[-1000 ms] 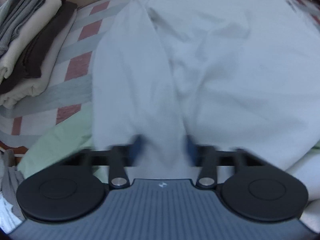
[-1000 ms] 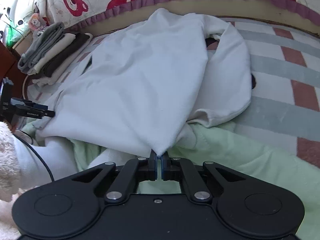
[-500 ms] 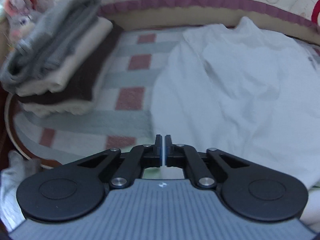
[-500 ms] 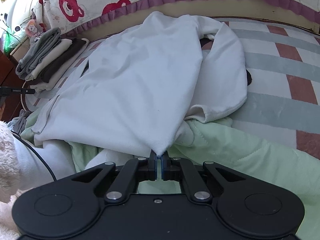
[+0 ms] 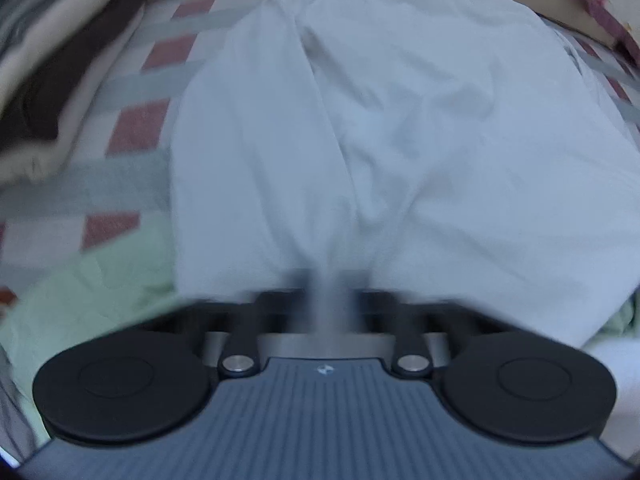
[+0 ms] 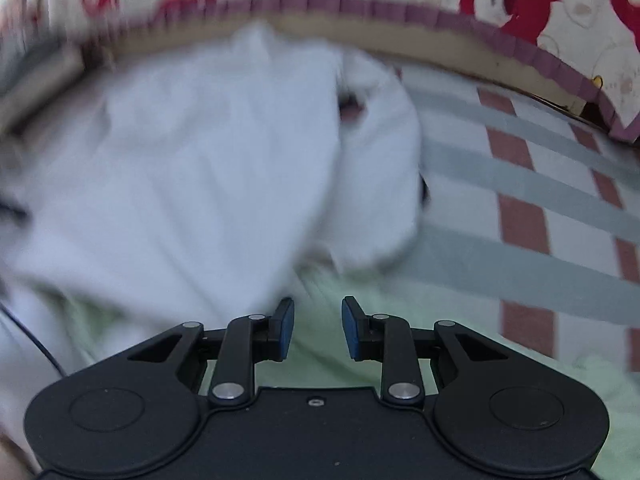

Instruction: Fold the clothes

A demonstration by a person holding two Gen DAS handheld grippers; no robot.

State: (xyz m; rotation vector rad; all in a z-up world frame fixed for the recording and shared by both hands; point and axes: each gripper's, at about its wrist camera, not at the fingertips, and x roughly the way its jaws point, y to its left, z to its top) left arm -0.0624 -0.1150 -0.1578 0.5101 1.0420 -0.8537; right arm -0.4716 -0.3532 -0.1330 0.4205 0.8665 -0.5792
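Lying ahead of both tongs, white garment (image 5: 400,140), left tongs (image 5: 334,292) blurred, grip unclear, right tongs (image 6: 317,326) parted, empty

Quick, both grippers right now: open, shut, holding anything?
Left gripper: too blurred to tell, though white garment fabric bunches right at its fingers.
Right gripper: open, holding nothing, over the green sheet.
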